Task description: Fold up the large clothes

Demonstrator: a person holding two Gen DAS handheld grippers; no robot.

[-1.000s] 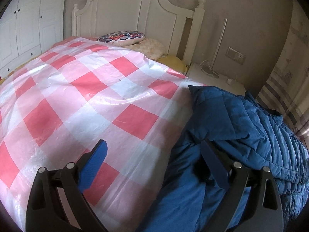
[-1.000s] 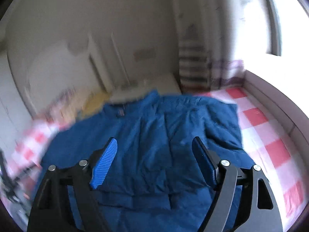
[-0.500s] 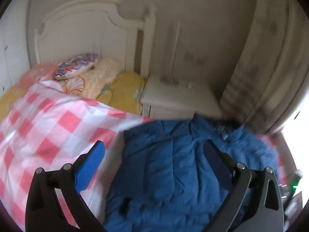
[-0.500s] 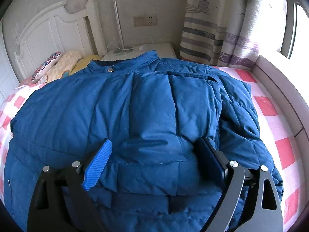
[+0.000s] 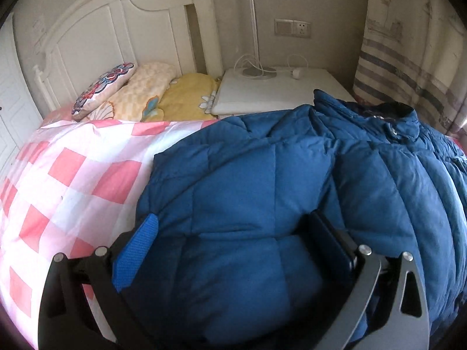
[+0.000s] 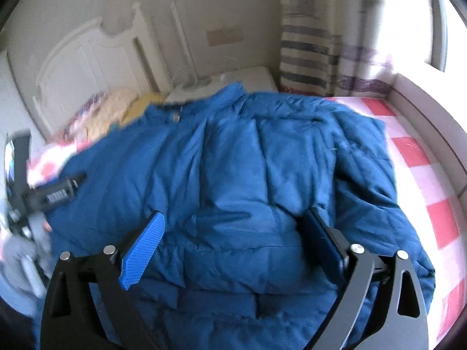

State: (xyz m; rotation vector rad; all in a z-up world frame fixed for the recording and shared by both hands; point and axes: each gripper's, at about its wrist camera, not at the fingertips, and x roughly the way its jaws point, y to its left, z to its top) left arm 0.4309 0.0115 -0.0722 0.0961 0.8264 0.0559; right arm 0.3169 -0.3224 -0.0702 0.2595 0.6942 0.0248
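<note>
A large blue quilted down jacket (image 5: 262, 180) lies spread on a bed with a pink-and-white checked cover (image 5: 73, 175); its collar points toward the headboard. My left gripper (image 5: 233, 250) is open, jaws wide, low over the jacket's left part, a puffy panel bulging between the fingers. In the right wrist view the jacket (image 6: 233, 160) fills the middle. My right gripper (image 6: 233, 242) is open over its lower middle, nothing held. The left gripper's body (image 6: 55, 194) shows at the left edge there.
A white headboard (image 5: 116, 29) and pillows (image 5: 131, 90) are at the back left. A white nightstand (image 5: 277, 87) with a lamp and cable stands beside the bed. Striped curtains (image 6: 315, 58) and a window ledge (image 6: 423, 110) are on the right.
My left gripper swung right from the bare checked cover onto the jacket. My right gripper has stayed over the jacket, shifting a little; its view is blurred by motion.
</note>
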